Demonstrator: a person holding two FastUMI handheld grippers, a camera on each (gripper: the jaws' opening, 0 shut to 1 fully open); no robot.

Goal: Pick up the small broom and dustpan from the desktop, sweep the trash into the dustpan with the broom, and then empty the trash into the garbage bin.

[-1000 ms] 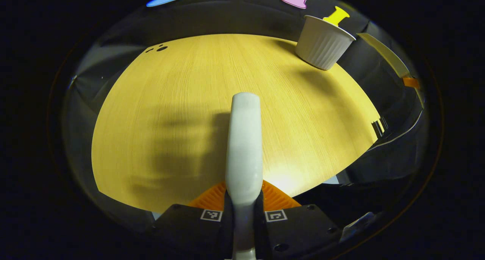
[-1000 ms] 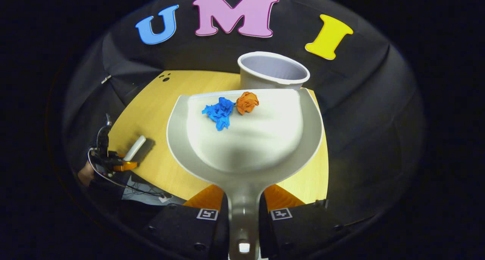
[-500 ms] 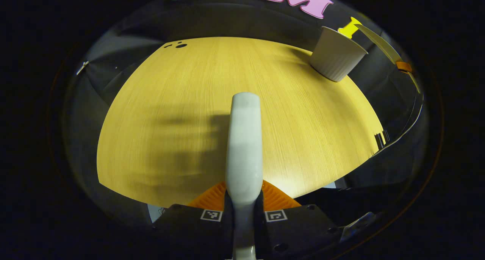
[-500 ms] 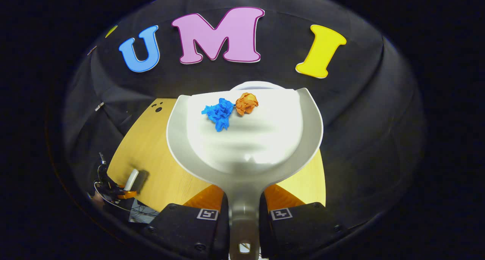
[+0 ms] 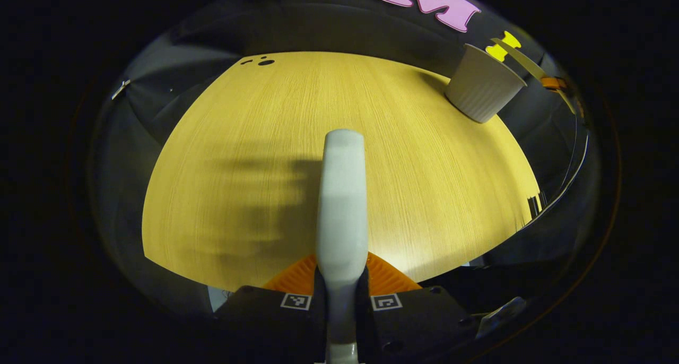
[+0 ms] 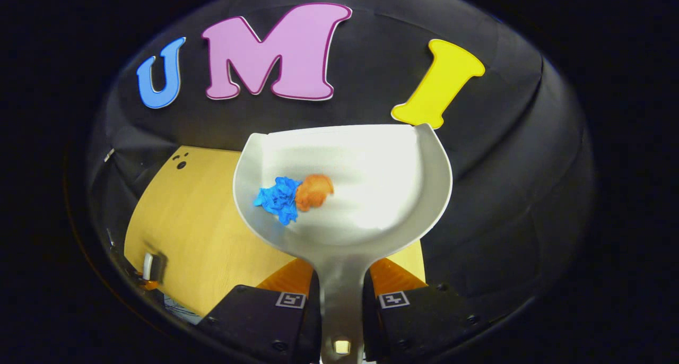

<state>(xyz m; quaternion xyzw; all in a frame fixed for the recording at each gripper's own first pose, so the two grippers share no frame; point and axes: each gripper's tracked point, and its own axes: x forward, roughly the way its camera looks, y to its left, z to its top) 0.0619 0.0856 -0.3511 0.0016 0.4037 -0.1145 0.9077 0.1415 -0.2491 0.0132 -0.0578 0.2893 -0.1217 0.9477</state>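
The yellow wood-grain tabletop (image 5: 254,157) carries a white ribbed garbage bin (image 5: 481,91) near its far right corner. Three small dark marks (image 5: 260,62), possibly holes, sit at its far left corner.

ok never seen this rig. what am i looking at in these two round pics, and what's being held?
No robot arm here: a person carries one pair of handheld tongs in each hand, and each has a fisheye camera looking along its fingers. In the left gripper view, the left tongs are shut on the white broom handle above the wooden desktop, with a white ribbed garbage bin at the far edge. In the right gripper view, the right tongs grip the dustpan by its handle; it carries a blue paper wad and an orange paper wad.
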